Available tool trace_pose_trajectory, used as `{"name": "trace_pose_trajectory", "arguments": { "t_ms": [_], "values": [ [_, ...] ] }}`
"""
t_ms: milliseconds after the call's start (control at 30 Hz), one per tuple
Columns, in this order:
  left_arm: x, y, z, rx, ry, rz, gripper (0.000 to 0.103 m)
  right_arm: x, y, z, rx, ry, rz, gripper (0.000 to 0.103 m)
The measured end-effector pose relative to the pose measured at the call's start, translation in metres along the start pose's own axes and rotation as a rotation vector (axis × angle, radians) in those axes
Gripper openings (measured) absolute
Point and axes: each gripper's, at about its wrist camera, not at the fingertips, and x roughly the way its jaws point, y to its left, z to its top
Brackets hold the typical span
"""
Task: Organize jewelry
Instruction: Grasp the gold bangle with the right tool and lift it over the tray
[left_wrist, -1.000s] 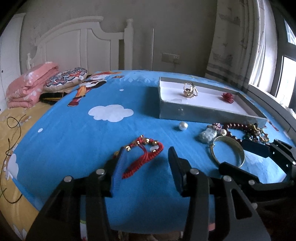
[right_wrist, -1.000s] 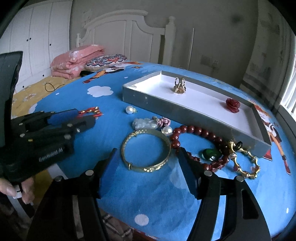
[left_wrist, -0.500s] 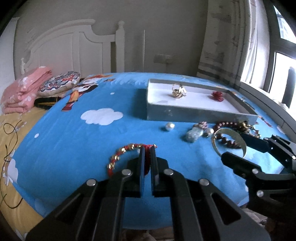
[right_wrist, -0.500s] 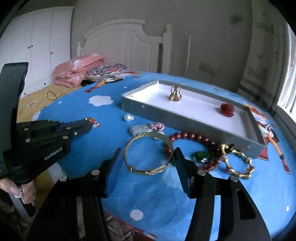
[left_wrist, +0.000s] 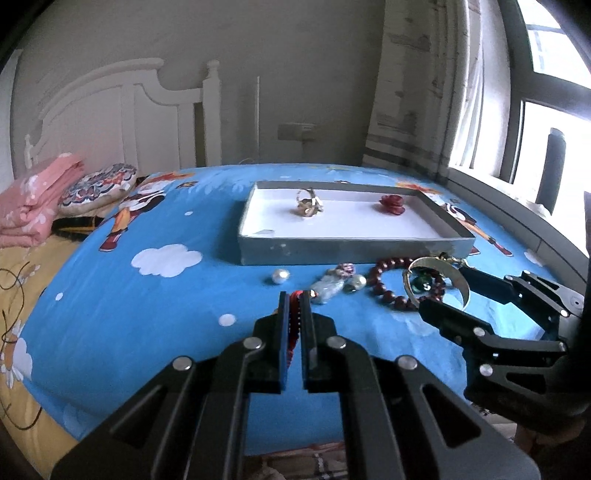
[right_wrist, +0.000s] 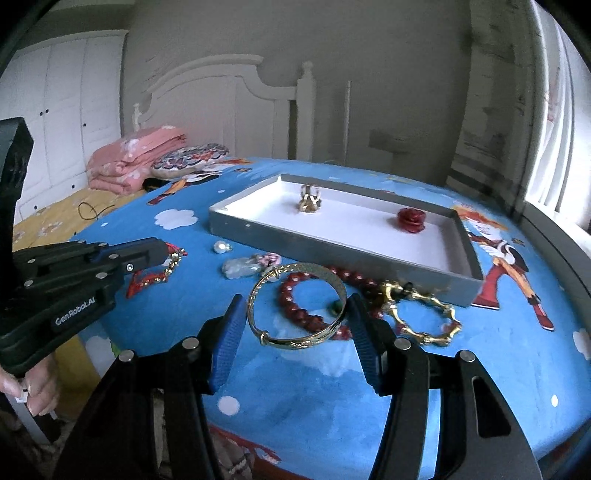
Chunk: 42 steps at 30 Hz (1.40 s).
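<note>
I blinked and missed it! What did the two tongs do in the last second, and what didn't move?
The left tongs closed on the red string bracelet and lifted it off the bed toward the tray. The right tongs closed in around the gold bangle and raised it; it sits tilted between the pads. The rings and red rose in the tray, the pearl, and the bead bracelet stayed put.

Your red cord bracelet (right_wrist: 153, 275), gold-beaded, hangs pinched off the bedspread. Gold bangle (right_wrist: 297, 306) is gripped, tilted. Red bead strand (right_wrist: 306, 299), gold link bracelet (right_wrist: 424, 314), pearl (left_wrist: 279, 276) lie before the grey tray (left_wrist: 354, 249); ring (left_wrist: 308, 202), red rose (left_wrist: 392, 204) inside.
</note>
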Motion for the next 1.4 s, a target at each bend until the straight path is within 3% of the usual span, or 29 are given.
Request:
{"name": "trace_pose_trajectory", "arguments": {
  "t_ms": [533,1167,1400],
  "values": [
    [0.015,-0.033,0.032,0.049,-0.028,-0.036,0.005,0.001,-0.029,0.007,0.073,-0.005,-0.060,0.053],
    [0.094,-0.042,0.123,0.050,-0.030,0.025,0.000,0.060,-0.073,0.079,0.096,0.006,-0.174,0.053],
    [0.103,-0.033,0.164,0.048,-0.054,0.008,0.000,0.082,-0.088,0.101,0.114,0.024,-0.196,0.053]
  ]
}}
